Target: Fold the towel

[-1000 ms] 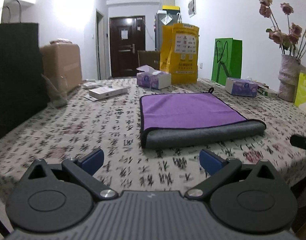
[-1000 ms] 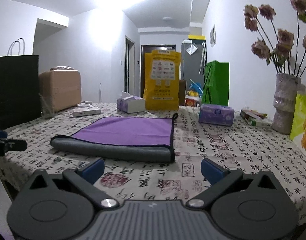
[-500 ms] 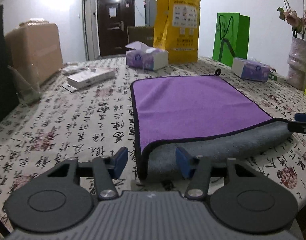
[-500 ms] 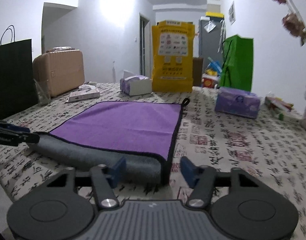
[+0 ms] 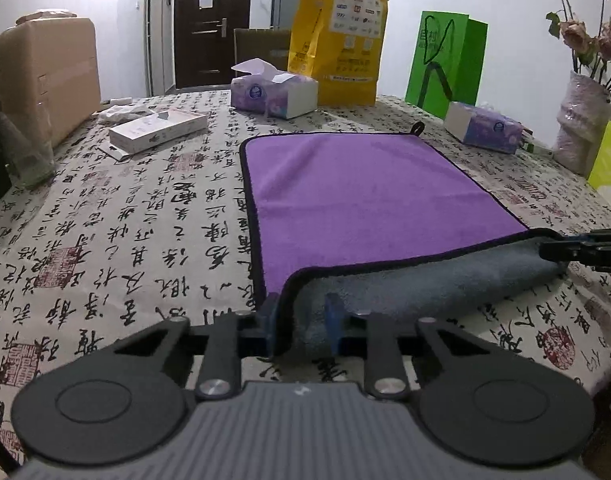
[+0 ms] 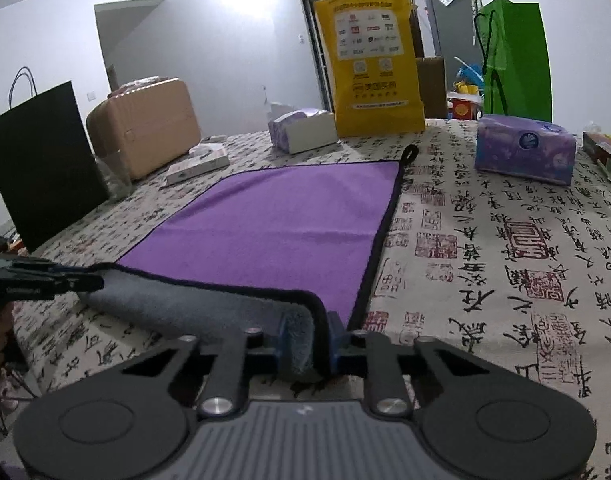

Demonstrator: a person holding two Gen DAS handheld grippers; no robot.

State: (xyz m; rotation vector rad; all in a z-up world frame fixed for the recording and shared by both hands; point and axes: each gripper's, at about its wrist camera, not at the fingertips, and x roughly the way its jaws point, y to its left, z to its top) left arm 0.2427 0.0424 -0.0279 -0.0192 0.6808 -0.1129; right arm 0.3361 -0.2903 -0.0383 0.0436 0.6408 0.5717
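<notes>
Where the patterned tablecloth (image 5: pixel 105 216) runs toward the near edge lies item one: towel (image 5: pixel 357 192), purple face up, grey reverse showing along the rolled near edge, black piping all round, hanging loop at the far right corner; it sits flat mid-table, well apart from the tissue boxes (image 5: pixel 273 92), yellow bag (image 5: pixel 337 32) and green bag (image 5: pixel 445 60) beyond. Item two: left gripper (image 5: pixel 301 320), jaws drawn nearly together on the near left corner of the towel, grey pile and piping bunched between the blue pads. Item three: right gripper (image 6: pixel 309 340), likewise closed to a narrow gap on the near right corner, fold of cloth pinched between its pads. Handling notes, by judgement: plush microfibre, light, limp, no stiffness of its own; it will sag between the two holds and drape rather than crease. Thick pile should grip well in the pads, little risk of slipping. Best hold is at the corners on the piped hem, as now, both carried level toward the far edge.
</notes>
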